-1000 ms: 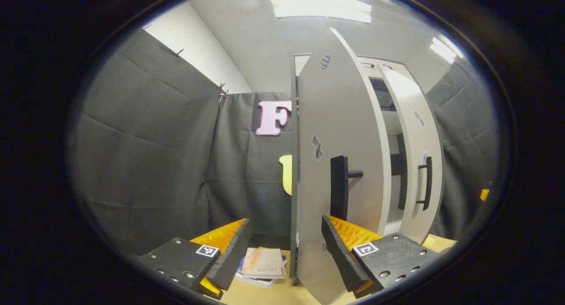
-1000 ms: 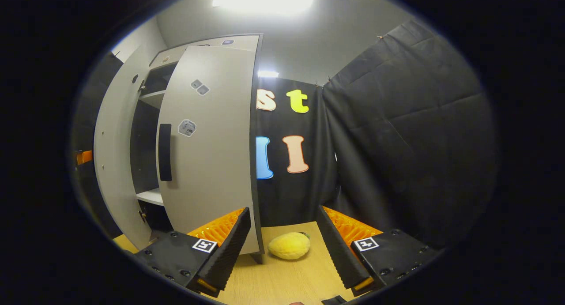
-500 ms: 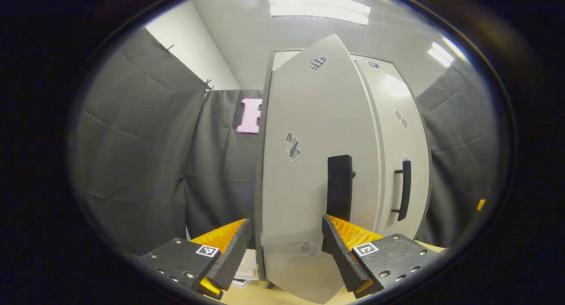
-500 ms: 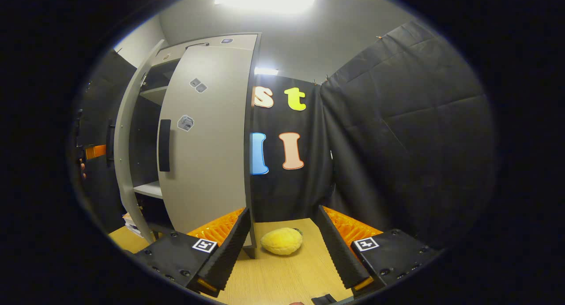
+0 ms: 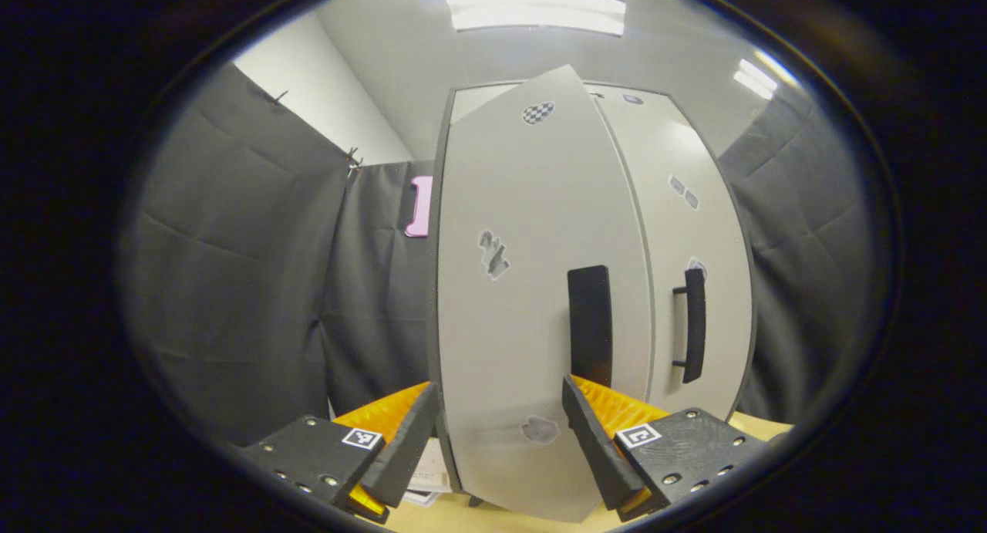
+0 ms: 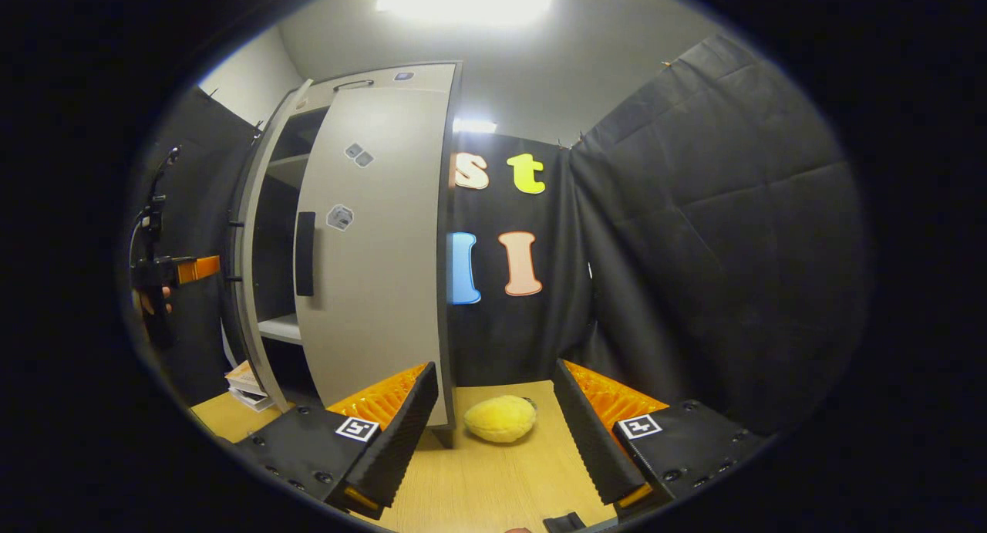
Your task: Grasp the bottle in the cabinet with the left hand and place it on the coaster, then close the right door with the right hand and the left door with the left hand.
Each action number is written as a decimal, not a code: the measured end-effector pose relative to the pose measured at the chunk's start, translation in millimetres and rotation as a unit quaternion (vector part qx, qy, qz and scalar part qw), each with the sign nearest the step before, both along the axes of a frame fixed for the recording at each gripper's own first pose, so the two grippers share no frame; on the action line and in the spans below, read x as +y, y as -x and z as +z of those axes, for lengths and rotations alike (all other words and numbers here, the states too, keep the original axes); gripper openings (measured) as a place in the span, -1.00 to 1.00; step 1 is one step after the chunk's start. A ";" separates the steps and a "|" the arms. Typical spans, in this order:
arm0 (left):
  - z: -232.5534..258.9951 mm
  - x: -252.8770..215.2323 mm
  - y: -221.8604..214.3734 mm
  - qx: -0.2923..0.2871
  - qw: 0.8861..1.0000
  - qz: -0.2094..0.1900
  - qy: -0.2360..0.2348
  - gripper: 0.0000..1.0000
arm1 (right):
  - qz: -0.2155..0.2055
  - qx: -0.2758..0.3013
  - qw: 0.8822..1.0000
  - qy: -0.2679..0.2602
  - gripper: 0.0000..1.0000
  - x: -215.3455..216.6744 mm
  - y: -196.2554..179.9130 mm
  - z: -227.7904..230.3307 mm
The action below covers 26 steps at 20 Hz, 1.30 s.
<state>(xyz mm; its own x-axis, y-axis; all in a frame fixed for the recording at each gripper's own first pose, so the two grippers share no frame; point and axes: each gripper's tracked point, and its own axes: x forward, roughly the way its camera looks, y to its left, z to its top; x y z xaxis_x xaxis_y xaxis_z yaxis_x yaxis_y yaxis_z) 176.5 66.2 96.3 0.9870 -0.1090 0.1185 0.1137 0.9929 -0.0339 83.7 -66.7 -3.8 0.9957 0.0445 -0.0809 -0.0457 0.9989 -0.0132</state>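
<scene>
- Left gripper view: the left gripper (image 5: 500, 433) has its fingers spread apart and holding nothing. The left door (image 5: 532, 301) stands straight ahead at 12 o'clock, its face just beyond the fingertips; whether a fingertip touches the panel I cannot tell. Its upright black handle (image 5: 590, 325) runs vertically at about 1 o'clock, just above the right finger. The right door (image 5: 694, 247) lies further off at 2 o'clock.
- Right gripper view: the right gripper (image 6: 496, 433) is also open and empty over the counter (image 6: 493, 494), a yellow plush toy (image 6: 500, 419) lying between its fingers. The left door, seen at 10 o'clock, stands ajar with a gap to the right door, so the closing push falls to the left gripper, which is nearer.
- The bottle and coaster are not to be made out.
</scene>
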 end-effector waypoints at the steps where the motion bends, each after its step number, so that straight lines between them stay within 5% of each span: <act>1: -0.1 7.7 3.7 -0.003 1.000 0.007 -0.003 0.99 | 0.009 0.000 1.000 -0.004 0.94 3.6 -0.1 -0.4; 5: 1.7 40.3 25.1 -0.009 0.999 0.040 -0.025 0.99 | 0.049 -0.001 0.999 -0.013 0.93 21.7 5.7 4.2; 14: -13.0 102.6 99.7 0.004 0.997 0.048 -0.054 1.00 | 0.068 -0.018 0.997 -0.017 0.93 53.8 46.5 31.3; 26: -35.5 155.2 165.3 -0.001 0.997 0.055 -0.053 1.00 | 0.034 -0.044 0.998 -0.005 0.93 53.1 91.3 46.8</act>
